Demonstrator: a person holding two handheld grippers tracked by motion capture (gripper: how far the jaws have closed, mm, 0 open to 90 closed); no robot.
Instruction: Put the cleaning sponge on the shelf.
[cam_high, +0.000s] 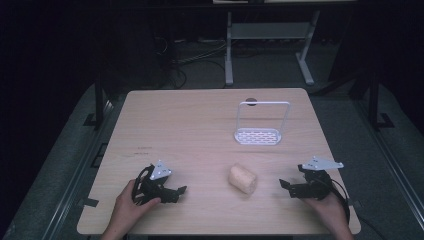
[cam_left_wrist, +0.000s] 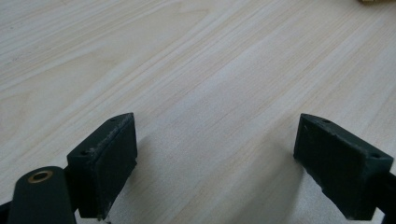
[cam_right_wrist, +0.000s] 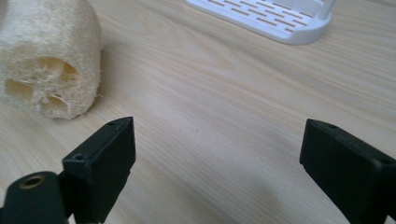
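Near edge of the table (cam_high: 200, 115): left tongs (cam_high: 181, 190) and right tongs (cam_high: 284, 184), both with jaws spread wide and empty. Between them, slightly farther, lies the loofah (cam_high: 243, 179). Beyond it stands the white rack (cam_high: 258, 135).

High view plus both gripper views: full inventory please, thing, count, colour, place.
loofah: 1, pale yellow, near-centre of table, between the tools
rack: 1, white, slotted base with upright loop handle, beyond the loofah
table: 1, light wood
desk frame: 1, white, on floor behind table
left tool: 1, black, jaws open, low over table at near left
right tool: 1, black, jaws open, near right
hands: 2, gripping the tools
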